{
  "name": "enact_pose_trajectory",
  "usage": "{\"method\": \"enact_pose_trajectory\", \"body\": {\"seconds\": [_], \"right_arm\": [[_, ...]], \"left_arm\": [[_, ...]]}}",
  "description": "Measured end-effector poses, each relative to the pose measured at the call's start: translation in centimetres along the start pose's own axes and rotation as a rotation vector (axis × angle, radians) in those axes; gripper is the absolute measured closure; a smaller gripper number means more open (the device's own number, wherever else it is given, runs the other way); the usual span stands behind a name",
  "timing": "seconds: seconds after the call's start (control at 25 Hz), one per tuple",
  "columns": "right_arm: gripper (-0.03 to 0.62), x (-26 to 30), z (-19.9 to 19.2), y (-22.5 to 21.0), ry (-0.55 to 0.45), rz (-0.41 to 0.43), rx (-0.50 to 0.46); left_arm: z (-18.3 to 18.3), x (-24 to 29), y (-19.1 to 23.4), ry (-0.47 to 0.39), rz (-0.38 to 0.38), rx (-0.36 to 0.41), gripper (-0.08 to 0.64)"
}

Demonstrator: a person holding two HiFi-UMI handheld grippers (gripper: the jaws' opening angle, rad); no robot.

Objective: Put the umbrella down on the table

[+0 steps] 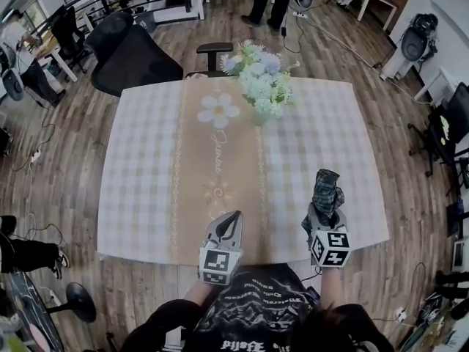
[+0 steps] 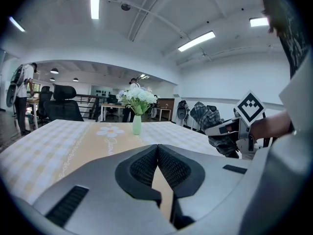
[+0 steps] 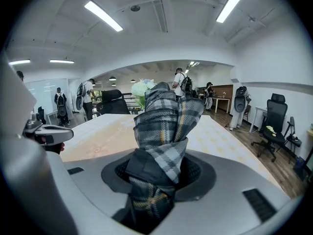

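Observation:
A folded plaid umbrella (image 1: 327,191) in grey, black and yellow sticks out forward from my right gripper (image 1: 323,218), which is shut on it above the table's near right part. In the right gripper view the umbrella (image 3: 164,131) fills the space between the jaws and hides the pads. My left gripper (image 1: 226,229) hovers over the table's near edge, shut with nothing in it; its black pads (image 2: 146,168) meet at the tips in the left gripper view. The right gripper (image 2: 234,131) with the umbrella (image 2: 208,116) shows at that view's right.
The table (image 1: 146,174) has a checked cloth with a tan floral runner. A vase of white and blue flowers (image 1: 260,79) stands at the far middle. A black office chair (image 1: 128,53) is behind the table. People stand further off in the room.

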State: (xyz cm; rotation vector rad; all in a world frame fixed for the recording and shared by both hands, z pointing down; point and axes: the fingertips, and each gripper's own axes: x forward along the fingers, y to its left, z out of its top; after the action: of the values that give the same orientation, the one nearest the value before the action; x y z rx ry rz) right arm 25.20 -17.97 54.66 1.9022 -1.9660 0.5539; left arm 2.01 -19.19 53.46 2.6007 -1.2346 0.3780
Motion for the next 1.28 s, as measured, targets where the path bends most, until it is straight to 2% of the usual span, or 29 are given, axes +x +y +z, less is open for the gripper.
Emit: {"method": "enact_pose_trajectory", "body": {"seconds": [0.16, 0.4, 0.68, 1.28], "right_arm": [[0.405, 2.4, 0.4, -2.4, 0.045, 0.018, -0.042], [0.403, 6.6, 1.7, -3.3, 0.092, 0.074, -0.197], [0.403, 11.6, 2.8, -1.0, 0.157, 0.197, -0.340], [0.400, 20.4, -0.3, 3.8, 0.399, 0.414, -0.530]], "left_arm": [[0.2, 0.5, -0.1, -0.005, 0.021, 0.002, 0.540], [-0.1, -0.1, 0.4, 0.013, 0.080, -0.001, 0.541], [-0.1, -0.4, 1.3, 0.019, 0.131, -0.001, 0.540], [-1.0, 1.6, 1.6, 0.079, 0.160, -0.016, 0.541]]}}
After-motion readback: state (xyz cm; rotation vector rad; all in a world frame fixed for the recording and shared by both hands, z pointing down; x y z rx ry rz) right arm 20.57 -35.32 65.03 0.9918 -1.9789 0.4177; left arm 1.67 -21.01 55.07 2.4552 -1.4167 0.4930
